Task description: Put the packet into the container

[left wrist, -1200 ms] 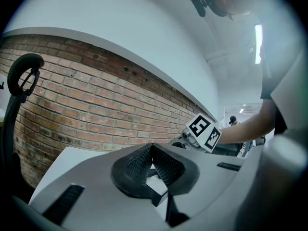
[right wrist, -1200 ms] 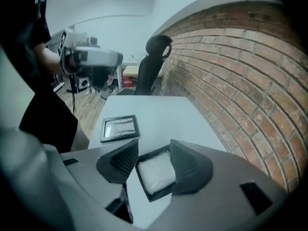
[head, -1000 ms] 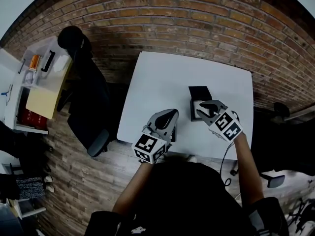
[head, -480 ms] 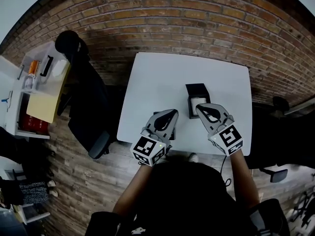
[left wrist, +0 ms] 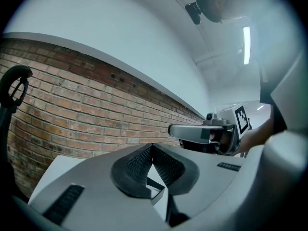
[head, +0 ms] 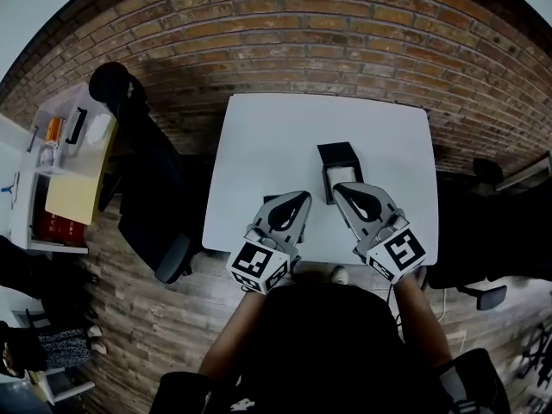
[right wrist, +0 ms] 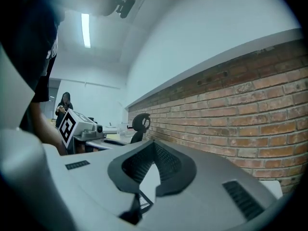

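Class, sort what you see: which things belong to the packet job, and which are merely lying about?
Job: black container, white packet inside it, left claw, right claw, white table.
Lying about: office chair, shelf unit.

The container (head: 337, 154) stands on the worktop (head: 267, 145), right of its middle, with the packet (head: 345, 177) in it; the right tongs (head: 339, 189) hang just before it, the left tongs (head: 303, 197) beside them to the left. A chair (head: 148, 175) stands left of the worktop.

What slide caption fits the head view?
Left gripper and right gripper, both shut and empty, hover over a white table beside a black container holding a white packet.
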`<state>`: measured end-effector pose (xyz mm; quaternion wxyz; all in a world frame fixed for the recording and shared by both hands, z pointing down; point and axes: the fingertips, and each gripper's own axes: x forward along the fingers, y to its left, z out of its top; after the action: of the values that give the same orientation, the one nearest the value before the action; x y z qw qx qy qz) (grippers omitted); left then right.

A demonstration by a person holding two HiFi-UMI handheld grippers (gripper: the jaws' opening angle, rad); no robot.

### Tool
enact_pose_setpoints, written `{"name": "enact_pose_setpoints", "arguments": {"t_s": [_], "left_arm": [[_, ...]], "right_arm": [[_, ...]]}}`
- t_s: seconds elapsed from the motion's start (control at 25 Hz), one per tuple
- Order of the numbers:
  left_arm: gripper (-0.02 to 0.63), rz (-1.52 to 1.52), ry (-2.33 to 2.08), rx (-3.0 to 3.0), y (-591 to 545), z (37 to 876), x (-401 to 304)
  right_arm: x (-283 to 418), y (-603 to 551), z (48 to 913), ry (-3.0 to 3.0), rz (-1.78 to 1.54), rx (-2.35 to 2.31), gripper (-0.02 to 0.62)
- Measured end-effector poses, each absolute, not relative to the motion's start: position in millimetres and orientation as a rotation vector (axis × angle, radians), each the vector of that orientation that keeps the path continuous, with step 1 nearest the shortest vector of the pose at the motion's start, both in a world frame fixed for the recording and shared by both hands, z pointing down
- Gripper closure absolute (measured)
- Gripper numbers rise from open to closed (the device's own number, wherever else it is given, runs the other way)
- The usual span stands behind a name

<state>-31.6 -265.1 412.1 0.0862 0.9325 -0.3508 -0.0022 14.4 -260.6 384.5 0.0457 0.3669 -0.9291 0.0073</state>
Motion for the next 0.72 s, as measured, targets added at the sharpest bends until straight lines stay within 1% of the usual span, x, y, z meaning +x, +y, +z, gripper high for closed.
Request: {"name": "enact_pose_setpoints", "arguments": {"t_s": [0.72], "left_arm": [[0.598,0.004,-1.059,2.794,-268,409,-29]], "right_arm": [[16,-261,392,-2.832,0.058,1.138,0.591]]}}
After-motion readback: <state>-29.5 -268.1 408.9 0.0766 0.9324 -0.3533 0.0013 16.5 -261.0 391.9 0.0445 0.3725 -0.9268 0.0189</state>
